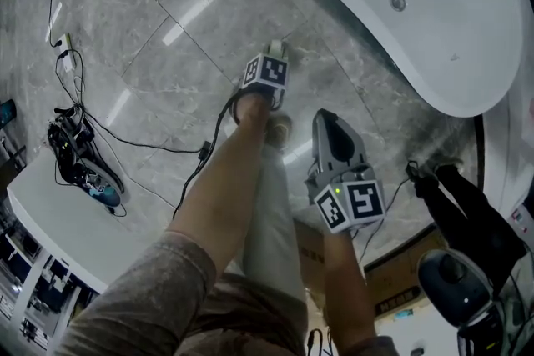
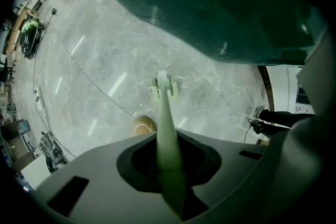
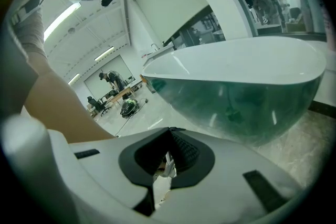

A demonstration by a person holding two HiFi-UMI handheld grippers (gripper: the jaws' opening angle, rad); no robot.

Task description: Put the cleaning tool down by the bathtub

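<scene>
My left gripper points down at the grey marble floor and is shut on the pale green handle of the cleaning tool. The tool's brush head is down at the floor and peeks out past the marker cube as the brush head in the head view. The white bathtub curves across the upper right, close beyond the tool; its underside fills the top of the left gripper view. My right gripper hangs lower right, shut with nothing in it, facing the bathtub.
The person's shoe stands just behind the brush head. Black cables trail over the floor at left, beside a white tabletop. A black machine and a cardboard box sit at the lower right.
</scene>
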